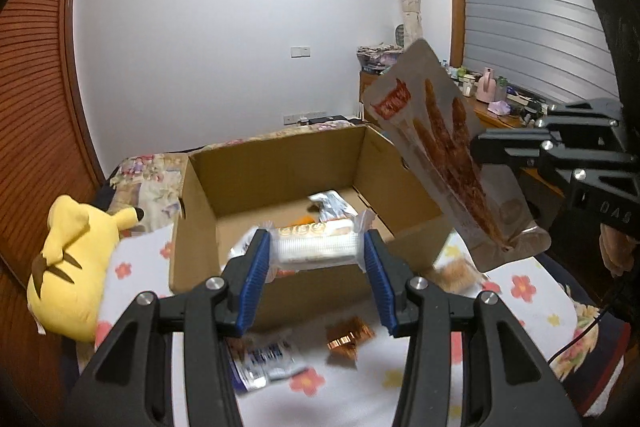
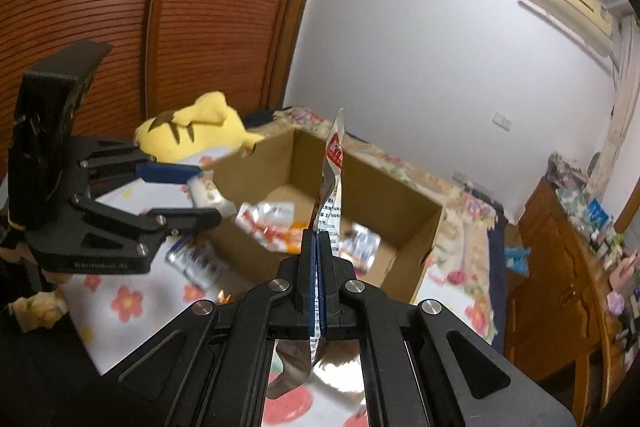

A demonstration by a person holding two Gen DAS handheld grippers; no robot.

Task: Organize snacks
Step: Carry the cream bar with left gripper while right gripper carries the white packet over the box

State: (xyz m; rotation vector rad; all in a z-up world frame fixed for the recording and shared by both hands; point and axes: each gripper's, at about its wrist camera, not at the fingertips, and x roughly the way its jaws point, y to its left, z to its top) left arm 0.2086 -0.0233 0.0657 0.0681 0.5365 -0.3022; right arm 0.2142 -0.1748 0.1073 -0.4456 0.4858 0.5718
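Observation:
An open cardboard box (image 1: 264, 183) stands on the flowered bed; it also shows in the right wrist view (image 2: 376, 187). My left gripper (image 1: 316, 247) is shut on a clear-wrapped biscuit pack (image 1: 316, 241) and holds it above the box's near wall; this gripper shows in the right wrist view (image 2: 204, 193). My right gripper (image 2: 318, 247) is shut on a flat silver pouch (image 2: 332, 171) printed with brown sticks, seen edge-on. The pouch (image 1: 444, 147) hangs over the box's right wall in the left wrist view, held by the right gripper (image 1: 480, 147). Several snack packets (image 2: 276, 223) lie in the box.
A blue-white packet (image 1: 264, 359) and a copper-coloured wrapper (image 1: 348, 339) lie on the bedspread in front of the box. A yellow plush toy (image 1: 72, 259) lies left of the box. A cluttered wooden dresser (image 2: 568, 267) stands to the right, a wooden wardrobe (image 2: 120, 7) to the left.

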